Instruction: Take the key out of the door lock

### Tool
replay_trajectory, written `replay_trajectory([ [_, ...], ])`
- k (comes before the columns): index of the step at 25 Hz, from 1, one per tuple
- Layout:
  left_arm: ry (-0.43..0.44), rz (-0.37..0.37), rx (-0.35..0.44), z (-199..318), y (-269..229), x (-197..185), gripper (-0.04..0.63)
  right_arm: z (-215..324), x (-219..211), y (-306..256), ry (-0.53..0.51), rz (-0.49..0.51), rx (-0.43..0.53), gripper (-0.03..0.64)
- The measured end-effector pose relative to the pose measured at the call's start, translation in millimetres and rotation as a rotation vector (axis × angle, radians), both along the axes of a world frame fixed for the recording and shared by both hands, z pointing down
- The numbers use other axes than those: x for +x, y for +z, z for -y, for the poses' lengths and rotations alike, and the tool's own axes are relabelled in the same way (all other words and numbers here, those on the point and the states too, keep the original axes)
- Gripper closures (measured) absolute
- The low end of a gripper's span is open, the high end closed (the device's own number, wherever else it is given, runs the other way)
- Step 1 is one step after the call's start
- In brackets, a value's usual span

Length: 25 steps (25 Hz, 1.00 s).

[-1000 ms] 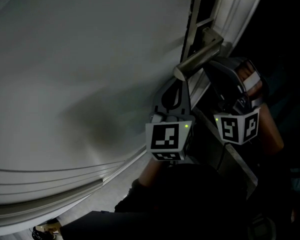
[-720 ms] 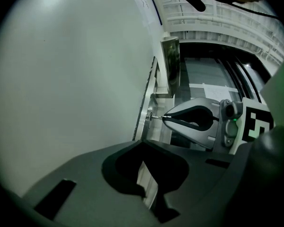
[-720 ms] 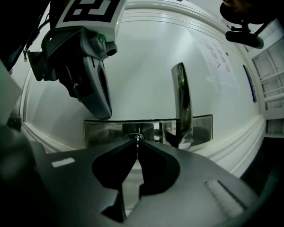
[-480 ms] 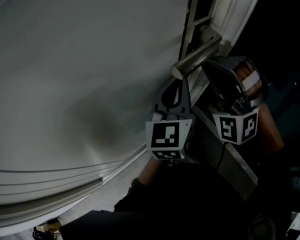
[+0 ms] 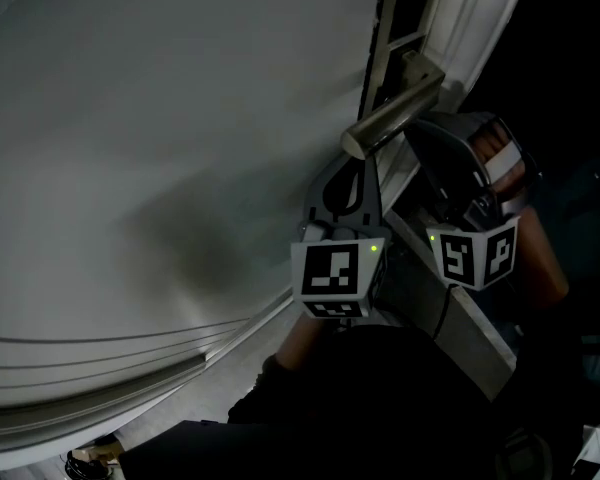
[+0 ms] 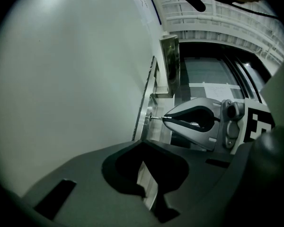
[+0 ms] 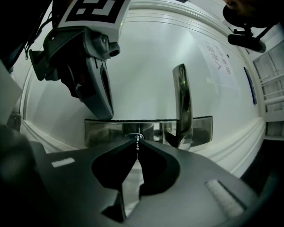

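In the right gripper view a small metal key [image 7: 137,142] sticks out of the lock in the steel lock plate [image 7: 104,131] on the white door [image 5: 180,118]. My right gripper [image 7: 137,145] is shut on the key. From the side, in the left gripper view, the right gripper [image 6: 164,118] has its tips pinching the key [image 6: 157,118] at the plate [image 6: 146,122]. My left gripper [image 5: 360,160] is shut on nothing, beside the door just under the lever handle [image 5: 395,113]. Its jaws [image 6: 143,144] meet with nothing between them.
The lever handle [image 7: 182,103] juts out right of the lock. The left gripper [image 7: 106,113] hangs just left of the lock. Moulded white trim [image 5: 130,368] runs along the door. The surroundings to the right are dark.
Both grippers have kept their places at the lock and the handle; only the head view shifts very slightly.
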<state>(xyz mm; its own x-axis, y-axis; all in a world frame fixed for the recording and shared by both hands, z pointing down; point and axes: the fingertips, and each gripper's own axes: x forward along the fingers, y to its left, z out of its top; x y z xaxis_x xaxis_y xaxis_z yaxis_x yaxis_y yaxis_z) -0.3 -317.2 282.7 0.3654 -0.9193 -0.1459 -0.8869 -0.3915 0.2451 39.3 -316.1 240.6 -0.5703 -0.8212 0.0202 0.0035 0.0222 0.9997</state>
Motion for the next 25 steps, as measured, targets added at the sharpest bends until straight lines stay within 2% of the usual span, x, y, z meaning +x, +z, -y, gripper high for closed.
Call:
replay_trajectory([
  [25, 0.013, -0.008, -0.007, 1.0, 0.3, 4.4, 0.595, -2.4, 2.2, 0.8, -0.003, -0.002, 0.005, 0.604],
])
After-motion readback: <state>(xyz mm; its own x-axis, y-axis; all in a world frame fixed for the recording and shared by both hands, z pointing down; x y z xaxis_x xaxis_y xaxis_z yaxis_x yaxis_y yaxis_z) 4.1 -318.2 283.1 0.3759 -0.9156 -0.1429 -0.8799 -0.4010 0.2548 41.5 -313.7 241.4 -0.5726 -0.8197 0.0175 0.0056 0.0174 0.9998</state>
